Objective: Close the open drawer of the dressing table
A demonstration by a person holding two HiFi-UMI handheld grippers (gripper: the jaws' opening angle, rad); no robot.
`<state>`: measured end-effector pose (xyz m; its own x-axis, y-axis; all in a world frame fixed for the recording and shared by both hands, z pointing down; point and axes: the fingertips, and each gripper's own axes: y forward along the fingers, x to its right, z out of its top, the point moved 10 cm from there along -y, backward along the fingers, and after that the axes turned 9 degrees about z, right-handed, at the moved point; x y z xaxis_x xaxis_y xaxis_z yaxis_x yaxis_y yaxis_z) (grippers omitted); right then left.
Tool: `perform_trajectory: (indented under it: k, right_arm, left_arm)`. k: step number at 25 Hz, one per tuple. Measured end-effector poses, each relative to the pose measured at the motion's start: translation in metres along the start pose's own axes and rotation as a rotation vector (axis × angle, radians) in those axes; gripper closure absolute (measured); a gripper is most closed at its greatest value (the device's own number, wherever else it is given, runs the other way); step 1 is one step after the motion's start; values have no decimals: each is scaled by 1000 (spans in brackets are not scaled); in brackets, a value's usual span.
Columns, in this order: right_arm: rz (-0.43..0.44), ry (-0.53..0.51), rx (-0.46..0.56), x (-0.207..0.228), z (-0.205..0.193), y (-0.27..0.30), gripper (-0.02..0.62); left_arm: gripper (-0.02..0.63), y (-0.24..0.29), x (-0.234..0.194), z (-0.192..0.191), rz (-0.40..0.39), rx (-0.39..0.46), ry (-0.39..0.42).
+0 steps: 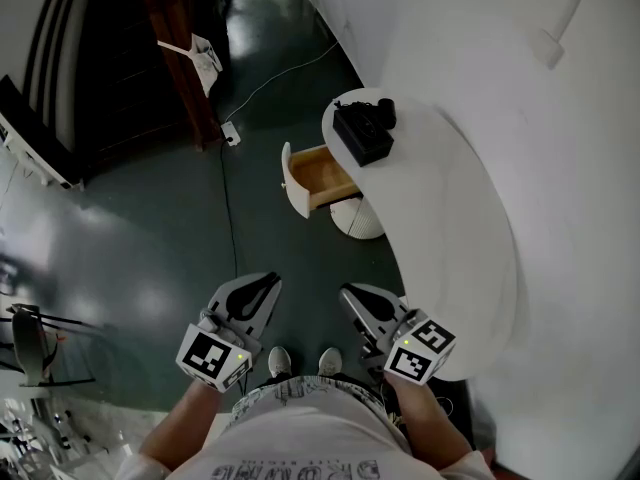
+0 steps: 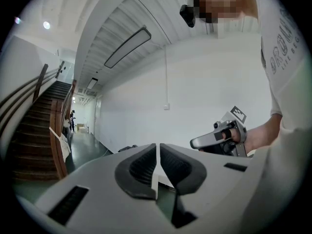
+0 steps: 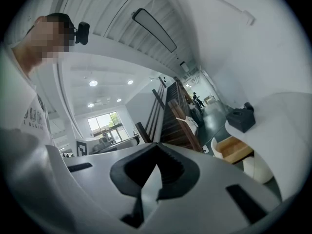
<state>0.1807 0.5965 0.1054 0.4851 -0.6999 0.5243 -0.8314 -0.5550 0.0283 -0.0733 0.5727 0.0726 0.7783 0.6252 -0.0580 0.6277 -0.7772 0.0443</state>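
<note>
Head view: the open wood-lined white drawer point(image 1: 318, 180) juts from the white curved dressing table point(image 1: 470, 238), well ahead of the left gripper point(image 1: 264, 290) and right gripper point(image 1: 352, 296). Both grippers' jaws seem pressed together and empty.

White on dark green: glossy dark green floor point(image 1: 150, 228), plain white wall point(image 1: 560, 118).
The curved white dressing-table tabletop point(image 1: 470, 228) bears a matte black box point(image 1: 362, 135); the open drawer point(image 1: 320, 178) is white-fronted with honey-coloured wood inside. The left gripper point(image 1: 262, 290) and right gripper point(image 1: 356, 298) are light grey, with black-and-white square-patterned cubes.
</note>
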Motion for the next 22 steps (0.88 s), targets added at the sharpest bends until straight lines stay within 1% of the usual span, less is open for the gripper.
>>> perform_trajectory:
  k: [11,22]
  right_arm:
    - [0,10,2,1,-1,1,588]
    - [3,20,-4,1,-4,1,588]
  left_arm:
    - [565,2,2,1,-8,3,19]
    - [558,3,4,-3,-22,-6,10]
